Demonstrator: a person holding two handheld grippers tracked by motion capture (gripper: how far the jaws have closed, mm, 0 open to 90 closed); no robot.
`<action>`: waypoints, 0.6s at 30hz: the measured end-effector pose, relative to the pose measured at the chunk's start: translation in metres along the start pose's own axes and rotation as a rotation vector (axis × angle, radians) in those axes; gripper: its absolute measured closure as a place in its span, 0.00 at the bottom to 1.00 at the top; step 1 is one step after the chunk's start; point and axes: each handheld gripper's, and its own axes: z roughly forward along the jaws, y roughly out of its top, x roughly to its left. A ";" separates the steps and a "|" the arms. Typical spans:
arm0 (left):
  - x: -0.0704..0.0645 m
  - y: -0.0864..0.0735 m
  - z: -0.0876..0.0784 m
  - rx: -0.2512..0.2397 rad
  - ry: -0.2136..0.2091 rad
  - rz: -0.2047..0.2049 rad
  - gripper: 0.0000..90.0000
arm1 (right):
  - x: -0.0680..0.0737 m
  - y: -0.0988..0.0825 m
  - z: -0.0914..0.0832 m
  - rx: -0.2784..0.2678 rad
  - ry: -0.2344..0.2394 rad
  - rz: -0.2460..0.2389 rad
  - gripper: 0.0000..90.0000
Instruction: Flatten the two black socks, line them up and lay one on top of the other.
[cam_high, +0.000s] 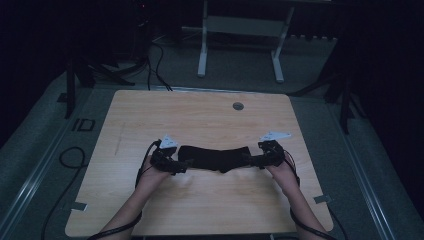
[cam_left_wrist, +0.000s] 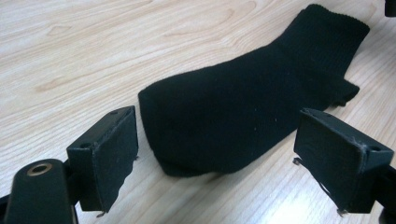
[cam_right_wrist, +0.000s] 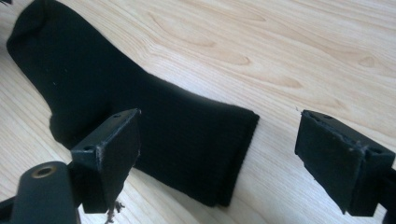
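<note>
A black sock (cam_high: 215, 159) lies flat across the middle of the wooden table (cam_high: 200, 115), lengthwise from left to right. My left gripper (cam_high: 184, 166) is at the sock's left end, the toe (cam_left_wrist: 187, 135), with its jaws wide open on either side of it and nothing held. My right gripper (cam_high: 250, 161) is at the right end, the ribbed cuff (cam_right_wrist: 210, 149), also wide open; the cuff lies between the jaws, nearer the left one. In the left gripper view (cam_left_wrist: 217, 158) and in the right gripper view (cam_right_wrist: 217, 158) the pads stand clear of the fabric.
A round grommet (cam_high: 238, 106) sits near the table's far edge. Beyond the table stand a white frame (cam_high: 240, 40) and dark stands with cables on the grey floor. Bare wood surrounds the sock.
</note>
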 end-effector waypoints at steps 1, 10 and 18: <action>0.001 -0.001 -0.002 -0.001 0.001 0.000 0.16 | -0.001 -0.001 -0.001 -0.003 -0.001 -0.001 0.15; 0.013 -0.018 -0.019 -0.019 0.011 -0.012 0.15 | -0.015 -0.021 -0.018 -0.044 -0.036 0.002 0.15; 0.017 -0.033 -0.032 -0.014 0.040 -0.013 0.13 | -0.027 -0.040 -0.028 -0.028 -0.074 0.002 0.14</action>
